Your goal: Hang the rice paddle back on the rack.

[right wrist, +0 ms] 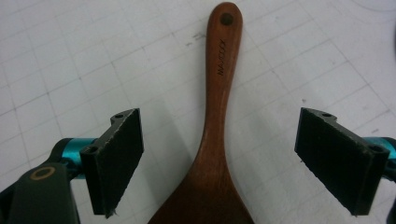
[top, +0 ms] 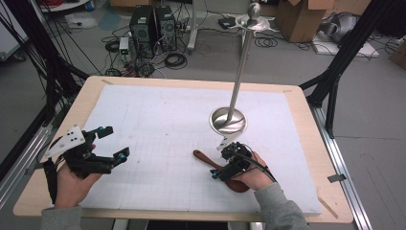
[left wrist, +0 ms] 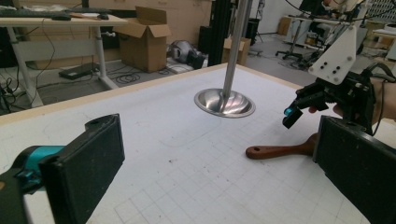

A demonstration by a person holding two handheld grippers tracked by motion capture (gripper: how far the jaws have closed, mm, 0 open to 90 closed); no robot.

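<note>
Both grippers stand apart-jawed: right gripper (right wrist: 219, 158) straddles the wooden spatula (right wrist: 217, 126) unclamped; left gripper (top: 111, 142) holds nothing.

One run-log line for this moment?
right gripper: open, above wooden spoon, no contact | left gripper: open, holding nothing | spoon: flat on mat

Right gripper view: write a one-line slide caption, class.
Open right tongs straddle a wooden spatula lying on gridded paper.

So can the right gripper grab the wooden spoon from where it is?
Probably yes. The right gripper hangs right over the wooden spoon with its jaws wide open on both sides of the handle, not touching it. Nothing lies between them, so closing the jaws should catch it.
</note>
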